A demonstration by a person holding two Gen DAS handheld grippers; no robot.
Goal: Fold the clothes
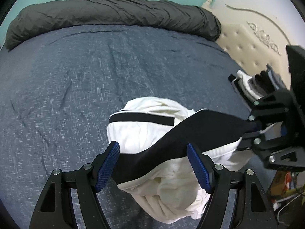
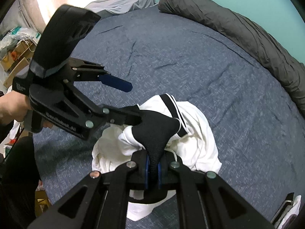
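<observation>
A white garment (image 1: 144, 131) with black trim hangs bunched just above the blue bed cover (image 1: 85, 76). A wide black band (image 1: 200, 126) of it stretches to my right gripper (image 1: 253, 131), which is shut on that band. My left gripper (image 1: 153, 166) is open, its blue pads (image 1: 109, 164) standing on either side of the band without pinching it. In the right wrist view the black fabric (image 2: 154, 131) runs into my shut right gripper (image 2: 153, 164). My left gripper (image 2: 135, 103) reaches in from the left, with one finger against the black cloth and the other well above the garment (image 2: 198, 133).
A rolled dark grey duvet (image 1: 114, 11) lies along the far edge of the bed (image 2: 190, 57), beside a cream tufted headboard (image 1: 247, 43). A small pile of white and dark items (image 1: 255, 84) sits at the bed's corner. Boxes and clutter (image 2: 17, 51) stand beyond the left side. A hand (image 2: 11, 106) holds the left gripper.
</observation>
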